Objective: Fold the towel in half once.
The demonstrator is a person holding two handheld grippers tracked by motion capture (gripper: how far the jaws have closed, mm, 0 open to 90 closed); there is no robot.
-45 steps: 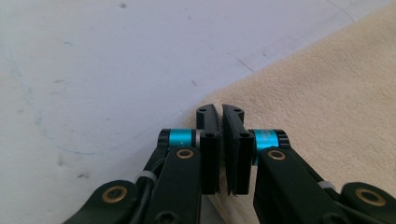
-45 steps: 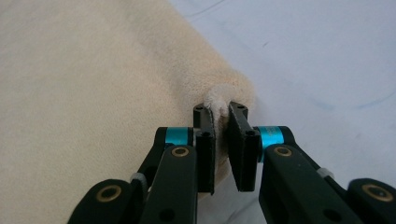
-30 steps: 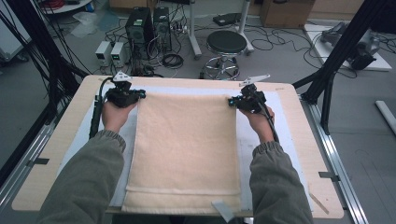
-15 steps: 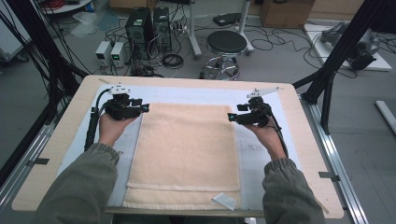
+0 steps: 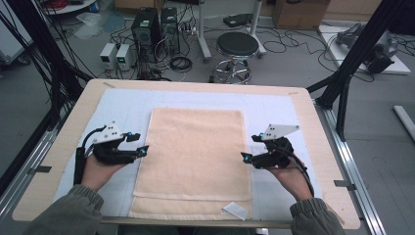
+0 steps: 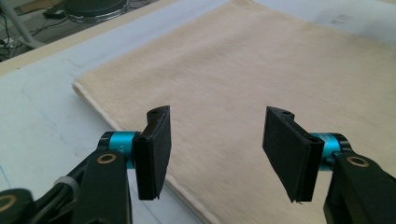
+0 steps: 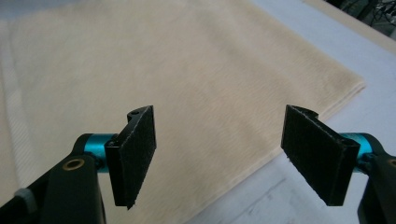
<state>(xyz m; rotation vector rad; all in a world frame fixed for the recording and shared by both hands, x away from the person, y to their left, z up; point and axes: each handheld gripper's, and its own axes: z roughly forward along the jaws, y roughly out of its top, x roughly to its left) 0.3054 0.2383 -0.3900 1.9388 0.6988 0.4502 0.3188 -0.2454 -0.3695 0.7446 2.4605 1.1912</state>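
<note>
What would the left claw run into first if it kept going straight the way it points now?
Most likely the towel. The left claw stands open and empty, aimed across the towel's near edge, with nothing else in between. How high it rides above the cloth is hard to judge.

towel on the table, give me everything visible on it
The towel is cream-beige, soft and short-piled like terry. It lies flat on the pale blue-white sheet that covers the table, long side running away from the person, folded once: a lower layer sticks out along the near edge, where a small white tag shows at the near right corner. Its surface looks smooth, its edges straight. Nothing grips it: the left gripper and right gripper flank its side edges with jaws open.
</note>
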